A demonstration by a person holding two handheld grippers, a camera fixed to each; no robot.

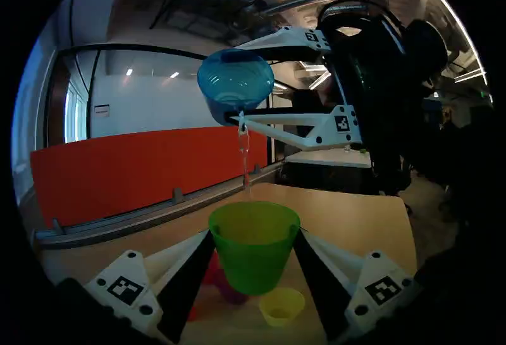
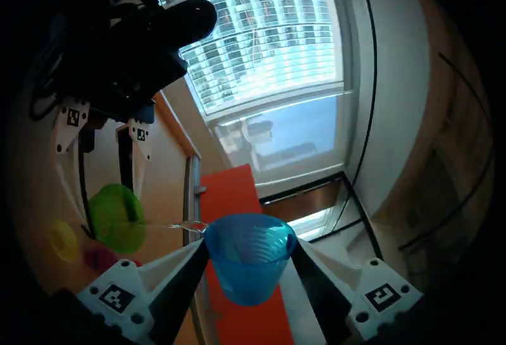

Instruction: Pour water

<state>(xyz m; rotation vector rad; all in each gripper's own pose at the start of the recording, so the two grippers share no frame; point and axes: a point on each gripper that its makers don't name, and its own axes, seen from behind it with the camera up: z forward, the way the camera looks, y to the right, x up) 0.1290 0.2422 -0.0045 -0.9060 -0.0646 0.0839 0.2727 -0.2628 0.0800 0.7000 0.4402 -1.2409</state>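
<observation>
My left gripper (image 1: 254, 253) is shut on a green cup (image 1: 254, 244), held upright above the wooden table (image 1: 354, 218). Above it, the right gripper (image 1: 243, 88) grips a blue cup (image 1: 235, 84), tipped over so a thin stream of water (image 1: 243, 155) falls into the green cup. In the right gripper view my right gripper (image 2: 250, 263) is shut on the blue cup (image 2: 248, 257), and water (image 2: 174, 225) runs from its rim to the green cup (image 2: 116, 218), held by the left gripper (image 2: 104, 174).
A small yellow cup (image 1: 282, 306) and a magenta cup (image 1: 224, 282) stand on the table below the green cup. An orange partition (image 1: 139, 164) runs along the table's far edge. A large window (image 2: 265, 54) is behind.
</observation>
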